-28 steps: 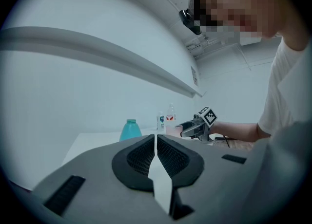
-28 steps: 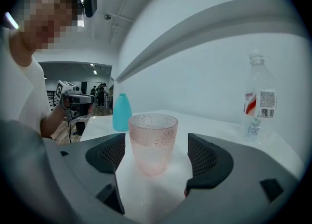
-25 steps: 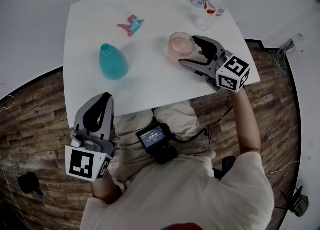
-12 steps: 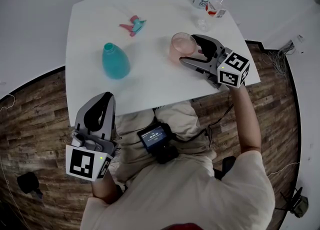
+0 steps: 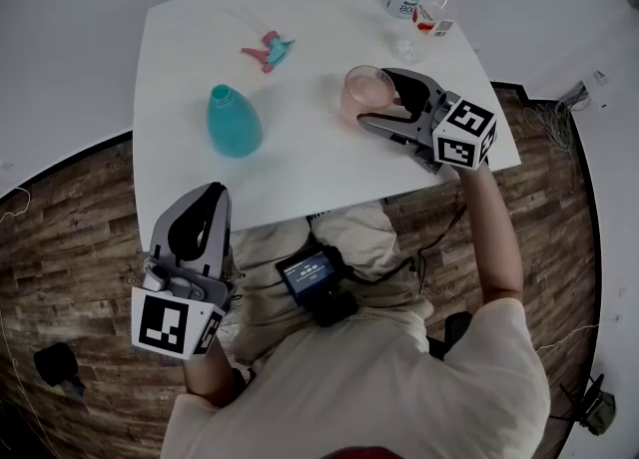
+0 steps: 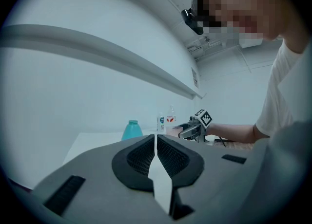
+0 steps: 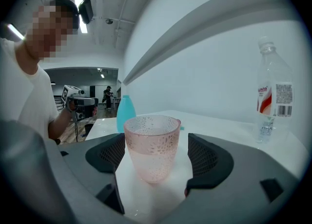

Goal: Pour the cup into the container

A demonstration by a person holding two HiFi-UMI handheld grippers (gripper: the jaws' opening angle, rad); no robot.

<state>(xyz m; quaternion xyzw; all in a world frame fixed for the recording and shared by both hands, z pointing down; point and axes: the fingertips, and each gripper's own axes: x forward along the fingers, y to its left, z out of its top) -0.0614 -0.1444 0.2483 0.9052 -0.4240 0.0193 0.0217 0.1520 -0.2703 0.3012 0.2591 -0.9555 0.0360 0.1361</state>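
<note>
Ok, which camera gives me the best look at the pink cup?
The right gripper view: the cup fills the middle, standing between open jaws, its liquid level visible. The head view shows it small, from above; the left gripper view only as a distant speck.

Right of centre, a pink cup (image 5: pixel 365 91) stands between the right gripper's (image 5: pixel 376 101) spread jaws. A teal bottle (image 5: pixel 234 124) stands further left.

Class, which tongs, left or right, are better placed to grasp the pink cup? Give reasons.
Right. The right tongs stand open around the pink cup; the left tongs are shut, beyond the near edge of the table.
</note>
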